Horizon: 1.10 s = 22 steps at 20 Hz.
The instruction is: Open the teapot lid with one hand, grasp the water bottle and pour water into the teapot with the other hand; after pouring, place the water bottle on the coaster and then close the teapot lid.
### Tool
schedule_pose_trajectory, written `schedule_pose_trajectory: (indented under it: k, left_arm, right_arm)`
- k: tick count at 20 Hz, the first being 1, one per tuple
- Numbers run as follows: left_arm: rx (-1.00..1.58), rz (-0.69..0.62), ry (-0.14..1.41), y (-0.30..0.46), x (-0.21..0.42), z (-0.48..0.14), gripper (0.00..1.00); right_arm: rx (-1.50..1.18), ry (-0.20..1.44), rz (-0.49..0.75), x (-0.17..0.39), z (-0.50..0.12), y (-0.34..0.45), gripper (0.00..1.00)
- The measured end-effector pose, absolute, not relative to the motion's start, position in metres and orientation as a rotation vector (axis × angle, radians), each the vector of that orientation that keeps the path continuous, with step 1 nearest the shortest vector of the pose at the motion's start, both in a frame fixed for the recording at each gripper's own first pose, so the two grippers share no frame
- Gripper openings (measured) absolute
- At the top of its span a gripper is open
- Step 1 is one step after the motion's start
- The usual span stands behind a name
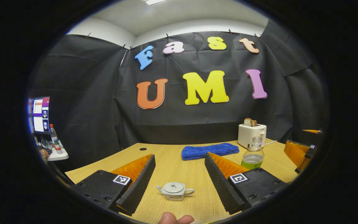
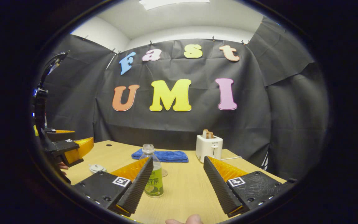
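A small grey teapot (image 1: 174,190) with its lid on stands on the wooden table (image 1: 179,169), low between the fingers of my left gripper (image 1: 179,158), which is open and holds nothing. To its right stands a capless water bottle (image 1: 253,154) with a green label. In the right gripper view the bottle (image 2: 152,175) stands just behind the left finger of my open right gripper (image 2: 178,160). A small round coaster (image 2: 164,172) lies right behind the bottle. The teapot (image 2: 97,168) sits at the left, below the left gripper (image 2: 73,151).
A white toaster (image 1: 251,134) holding a bread slice stands at the back right, with a folded blue towel (image 1: 210,150) beside it. A monitor (image 1: 40,114) and another bottle (image 1: 54,138) are on a side table at the far left. A thumb (image 1: 176,218) shows at the bottom.
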<state>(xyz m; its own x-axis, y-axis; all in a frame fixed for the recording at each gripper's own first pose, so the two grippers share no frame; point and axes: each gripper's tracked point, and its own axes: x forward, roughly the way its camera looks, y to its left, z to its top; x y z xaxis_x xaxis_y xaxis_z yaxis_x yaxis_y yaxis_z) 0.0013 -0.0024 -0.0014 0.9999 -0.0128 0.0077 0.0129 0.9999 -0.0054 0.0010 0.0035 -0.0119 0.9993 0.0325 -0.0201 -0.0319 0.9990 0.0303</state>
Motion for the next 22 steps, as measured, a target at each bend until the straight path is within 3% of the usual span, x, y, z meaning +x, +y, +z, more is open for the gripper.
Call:
schedule_pose_trajectory:
  k: [6,16,22]
  left_arm:
    - [0.014,-0.018,0.01,0.001,0.008,-0.014,1.0]
    - [0.009,0.015,0.171,0.022,0.003,-0.089,1.0]
    - [0.0,-0.002,0.204,0.013,0.03,-0.099,0.88]
  right_arm:
    - [0.015,0.026,0.049,0.0,-0.026,-0.005,0.98]
    - [-0.022,0.106,0.084,0.012,-0.068,-0.014,0.98]
    - [-0.001,0.114,0.07,0.022,-0.07,-0.027,0.97]
